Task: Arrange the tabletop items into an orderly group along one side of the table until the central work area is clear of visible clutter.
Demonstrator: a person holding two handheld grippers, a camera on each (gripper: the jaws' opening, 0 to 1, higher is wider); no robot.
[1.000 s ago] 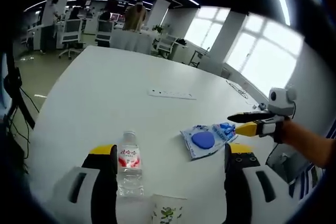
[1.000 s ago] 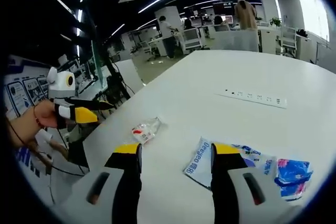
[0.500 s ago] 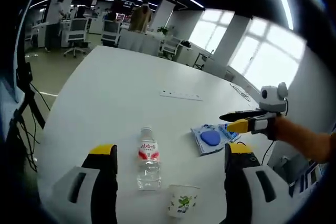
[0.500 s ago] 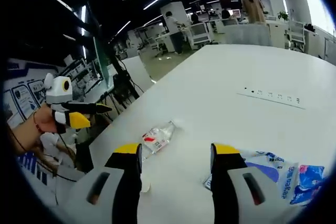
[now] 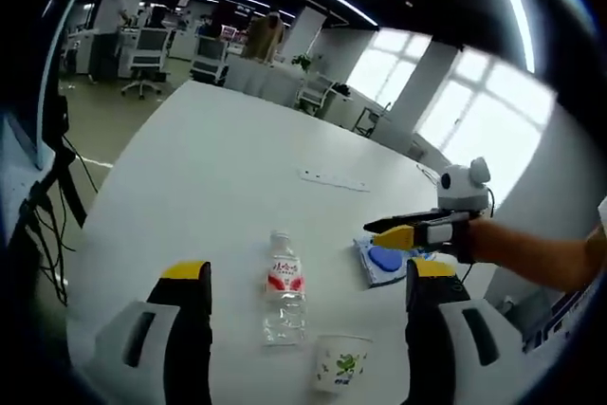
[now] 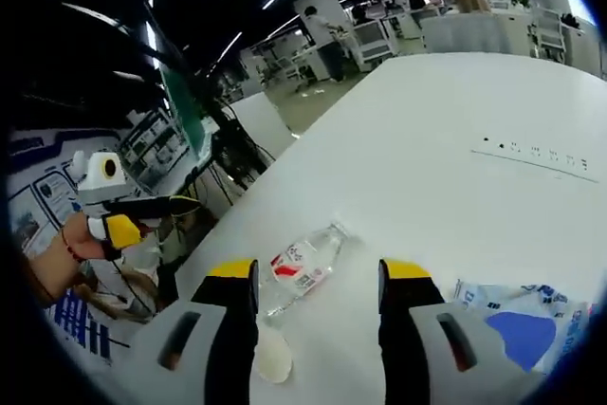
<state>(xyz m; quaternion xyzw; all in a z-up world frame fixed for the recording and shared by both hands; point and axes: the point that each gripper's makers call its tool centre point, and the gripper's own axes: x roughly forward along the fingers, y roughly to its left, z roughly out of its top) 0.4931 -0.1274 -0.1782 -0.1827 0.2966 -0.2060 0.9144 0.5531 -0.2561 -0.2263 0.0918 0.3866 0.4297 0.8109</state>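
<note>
— White tabletop (image 5: 199, 177), open office behind. What lies nearest in the left gripper view?

— The paper cup (image 5: 339, 363) at lower centre, then the bottle (image 5: 284, 286) on its side, the blue packet (image 5: 384, 260) right of centre, the power strip (image 5: 334, 180) beyond.

— The grippers?

— The left gripper (image 5: 299, 329) and right gripper (image 6: 313, 315) both gape wide, holding nothing. Best to square the jaws across the bottle's body before closing

Both grippers, left gripper (image 5: 299, 296) and right gripper (image 6: 318, 291), hover with jaws parted, holding nothing.
</note>
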